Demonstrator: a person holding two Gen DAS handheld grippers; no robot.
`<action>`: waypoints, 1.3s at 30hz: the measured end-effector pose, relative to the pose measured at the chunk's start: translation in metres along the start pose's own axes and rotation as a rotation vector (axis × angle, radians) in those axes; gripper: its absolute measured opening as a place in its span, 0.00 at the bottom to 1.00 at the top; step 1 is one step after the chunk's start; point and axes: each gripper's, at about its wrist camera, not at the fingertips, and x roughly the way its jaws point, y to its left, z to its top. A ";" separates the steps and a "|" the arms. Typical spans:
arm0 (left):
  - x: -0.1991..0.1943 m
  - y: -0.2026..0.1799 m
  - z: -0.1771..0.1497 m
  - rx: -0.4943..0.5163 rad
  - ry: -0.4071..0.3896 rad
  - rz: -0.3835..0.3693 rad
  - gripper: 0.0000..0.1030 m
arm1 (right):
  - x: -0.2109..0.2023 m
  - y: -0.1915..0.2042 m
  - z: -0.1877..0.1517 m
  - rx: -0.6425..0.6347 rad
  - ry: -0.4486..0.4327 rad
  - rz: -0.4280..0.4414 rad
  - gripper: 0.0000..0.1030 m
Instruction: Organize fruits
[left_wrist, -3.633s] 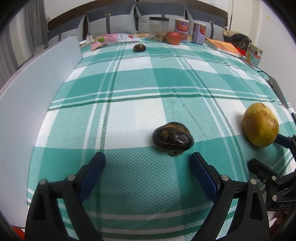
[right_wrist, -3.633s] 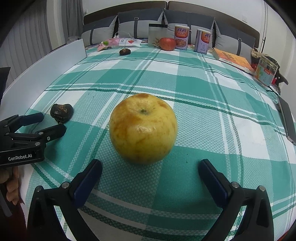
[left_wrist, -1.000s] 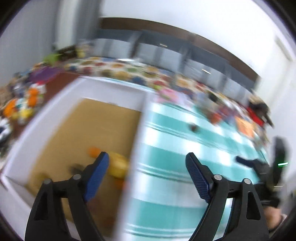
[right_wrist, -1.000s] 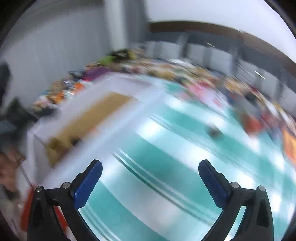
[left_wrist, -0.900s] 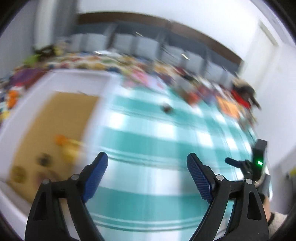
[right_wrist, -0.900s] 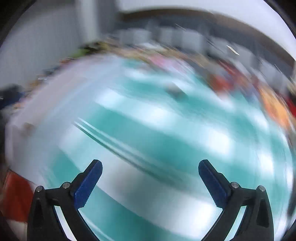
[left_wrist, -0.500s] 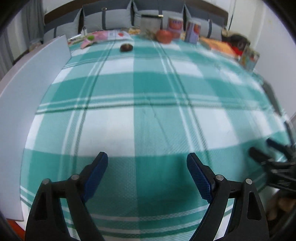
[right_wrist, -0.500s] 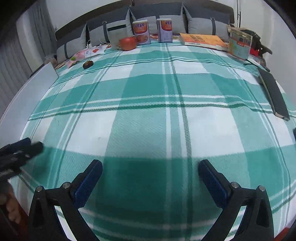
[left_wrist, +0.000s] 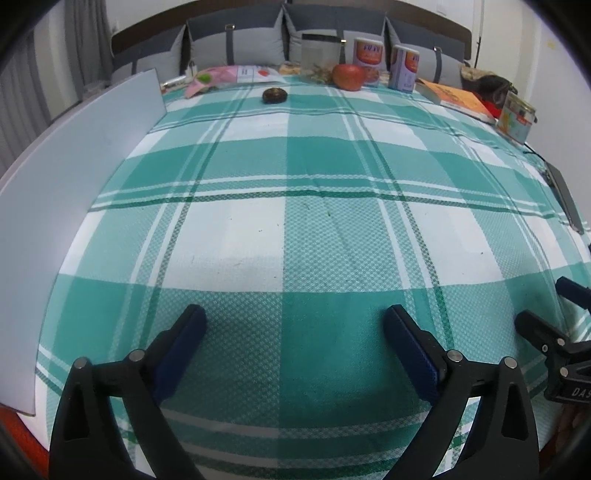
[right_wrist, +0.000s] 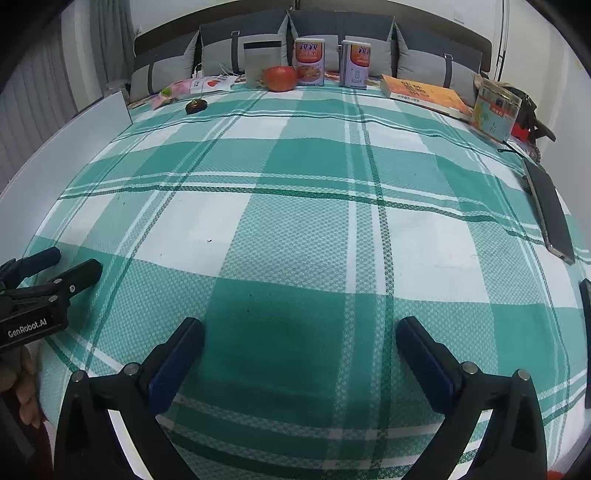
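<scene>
Both claws empty, two fruits left at the far edge.
Near, the left claw (left_wrist: 291, 343), its jaws just opened wider, and the right claw (right_wrist: 299, 354) gape over bare checked cloth (left_wrist: 314, 229); far off wait a dark fruit (left_wrist: 274, 95) and a red apple (left_wrist: 347, 76).

On the checked green cloth (right_wrist: 295, 229) lie two pieces of fruit: one red apple (right_wrist: 280, 78) and one small dark fruit (right_wrist: 195, 106). Along the far edge stand two printed cans (right_wrist: 309, 62), one clear container (right_wrist: 261, 58) and one square tin (right_wrist: 495, 111), with one orange book (right_wrist: 424, 93) and one pink packet (left_wrist: 221, 75). One dark phone (right_wrist: 550, 214) lies at the right edge, and one white board (left_wrist: 66, 192) stands at the left.
</scene>
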 end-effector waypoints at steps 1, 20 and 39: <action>0.001 0.000 0.001 0.005 0.005 -0.002 0.97 | 0.000 0.000 0.000 -0.004 0.002 0.001 1.00; 0.001 0.001 -0.002 0.008 -0.012 -0.015 0.98 | -0.008 -0.006 0.000 0.035 0.009 -0.004 1.00; 0.134 0.049 0.241 -0.067 -0.007 -0.115 0.95 | 0.014 -0.009 0.024 0.045 -0.003 -0.049 1.00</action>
